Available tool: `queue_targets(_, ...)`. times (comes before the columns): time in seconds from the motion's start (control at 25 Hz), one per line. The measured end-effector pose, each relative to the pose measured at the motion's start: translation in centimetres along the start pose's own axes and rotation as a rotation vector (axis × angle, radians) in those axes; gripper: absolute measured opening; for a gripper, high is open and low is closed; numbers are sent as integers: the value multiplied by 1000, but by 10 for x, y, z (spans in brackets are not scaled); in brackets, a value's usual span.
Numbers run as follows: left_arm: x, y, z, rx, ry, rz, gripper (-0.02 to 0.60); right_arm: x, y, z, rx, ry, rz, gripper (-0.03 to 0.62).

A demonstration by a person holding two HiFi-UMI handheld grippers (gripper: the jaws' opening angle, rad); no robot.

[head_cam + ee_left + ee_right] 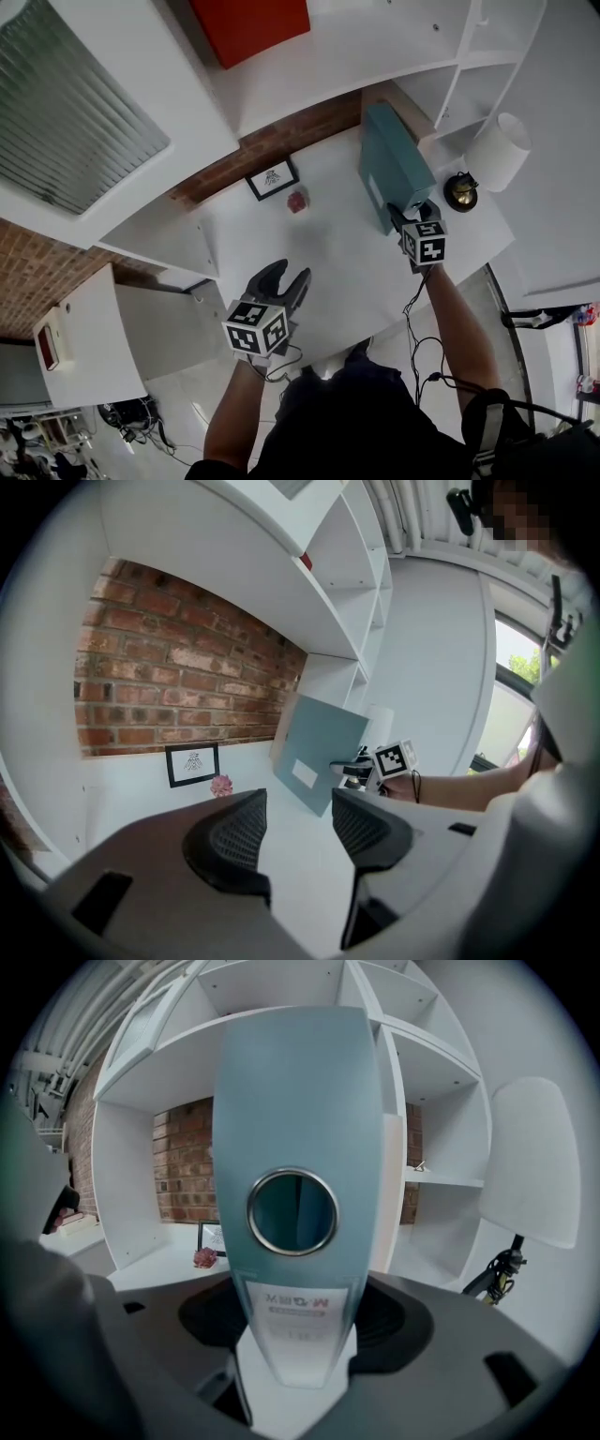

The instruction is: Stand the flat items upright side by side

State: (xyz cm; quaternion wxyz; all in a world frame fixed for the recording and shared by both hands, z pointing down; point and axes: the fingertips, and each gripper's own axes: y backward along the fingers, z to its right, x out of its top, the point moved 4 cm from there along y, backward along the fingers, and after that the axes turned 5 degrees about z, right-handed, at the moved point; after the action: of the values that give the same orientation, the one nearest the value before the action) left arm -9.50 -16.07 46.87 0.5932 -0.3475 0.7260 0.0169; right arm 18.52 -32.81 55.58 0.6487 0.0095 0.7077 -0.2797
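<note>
A teal lever-arch binder [394, 164] stands upright on the white desk [337, 272], at the back right near the shelf unit. My right gripper [410, 214] is shut on the lower part of its spine. In the right gripper view the spine [300, 1129], with its round finger hole and label, fills the middle between the pads. The left gripper view shows the binder [319, 752] leaning slightly, with the right gripper [361, 766] at its edge. My left gripper [286, 279] hovers over the desk's front left, open and empty, its pads [230, 836] apart.
A small framed picture [272, 178] leans on the brick wall with a pink ornament [297, 200] beside it. A white lamp shade [497, 150] and a dark round object [460, 190] stand right of the binder. White shelves [469, 66] rise behind.
</note>
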Motion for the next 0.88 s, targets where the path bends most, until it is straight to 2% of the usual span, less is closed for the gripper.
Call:
queue_targets(0.28,-7,-16,10,-15,27,-27,215,5,-14,15,-72,-10,1,297)
queue_targets(0.48,-13,-19,12,-26,21,-41,215,-4,5,11,-99,-24,17,322)
queue_targets(0.72,-13,-29,18,-53,34,-39,212,-26,32,-3,-100,-88,-8,309)
queue_targets(0.88,-12,-35,24,-64,33,-41,212,-35,34,-20,-56,-96,-31,256)
